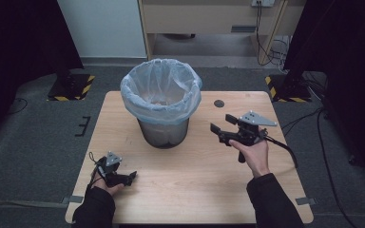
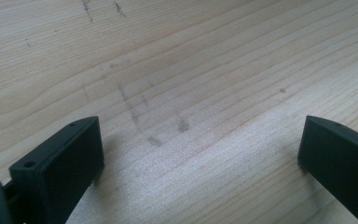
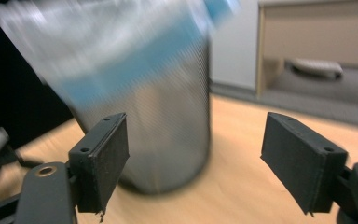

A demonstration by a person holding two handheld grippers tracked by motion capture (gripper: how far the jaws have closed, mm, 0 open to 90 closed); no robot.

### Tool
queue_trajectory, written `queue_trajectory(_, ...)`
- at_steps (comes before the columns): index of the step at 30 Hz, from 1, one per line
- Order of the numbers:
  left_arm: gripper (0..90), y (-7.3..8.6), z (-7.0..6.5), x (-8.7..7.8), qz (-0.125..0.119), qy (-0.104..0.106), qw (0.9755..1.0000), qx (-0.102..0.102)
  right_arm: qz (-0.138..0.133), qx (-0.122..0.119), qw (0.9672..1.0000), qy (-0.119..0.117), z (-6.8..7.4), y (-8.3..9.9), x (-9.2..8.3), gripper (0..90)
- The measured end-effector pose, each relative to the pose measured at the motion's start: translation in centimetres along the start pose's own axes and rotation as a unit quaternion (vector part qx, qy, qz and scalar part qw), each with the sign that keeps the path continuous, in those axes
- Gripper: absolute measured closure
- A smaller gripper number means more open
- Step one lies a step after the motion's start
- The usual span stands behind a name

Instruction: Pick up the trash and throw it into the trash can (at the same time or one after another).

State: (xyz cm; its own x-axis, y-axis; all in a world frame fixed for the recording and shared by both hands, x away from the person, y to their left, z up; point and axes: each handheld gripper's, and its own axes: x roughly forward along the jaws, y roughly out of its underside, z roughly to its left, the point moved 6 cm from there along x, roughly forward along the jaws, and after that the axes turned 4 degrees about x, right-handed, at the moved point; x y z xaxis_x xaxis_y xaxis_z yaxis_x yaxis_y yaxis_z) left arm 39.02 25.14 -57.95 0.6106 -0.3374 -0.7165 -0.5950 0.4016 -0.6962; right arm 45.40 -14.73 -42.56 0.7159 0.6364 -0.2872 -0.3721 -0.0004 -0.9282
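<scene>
A mesh waste bin (image 1: 164, 118) lined with a pale blue plastic bag (image 1: 161, 88) stands on the wooden table (image 1: 190, 175), toward the back middle. My right gripper (image 1: 223, 124) hovers to the right of the bin, held in a hand, pointing left at it. Its jaws stand wide apart with nothing between them; in the right gripper view the bin (image 3: 168, 126) looms blurred just ahead. My left gripper (image 1: 132, 176) rests low at the table's front left, open, with bare wood (image 2: 191, 93) between its pads.
A small dark round mark (image 1: 219, 103) lies on the table behind the right gripper. Beyond the table are grey floor, a wooden cabinet (image 1: 209, 19) and yellow-black striped stand bases (image 1: 71, 88) on both sides.
</scene>
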Motion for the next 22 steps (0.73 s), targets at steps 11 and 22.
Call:
queue_trajectory(11, 0.0, 0.0, 0.0, 0.0, 0.000, 0.000, 1.0000, 0.000, 0.136, 0.017, 0.9886, 0.062, -6.6, 10.2, -2.0, 20.8)
queue_trajectory(22, 0.0, 0.0, 0.0, 0.0, -0.001, 0.000, 1.0000, -0.001, 0.198, 0.006, 0.9706, 0.138, -11.4, 13.6, -4.1, 14.8)
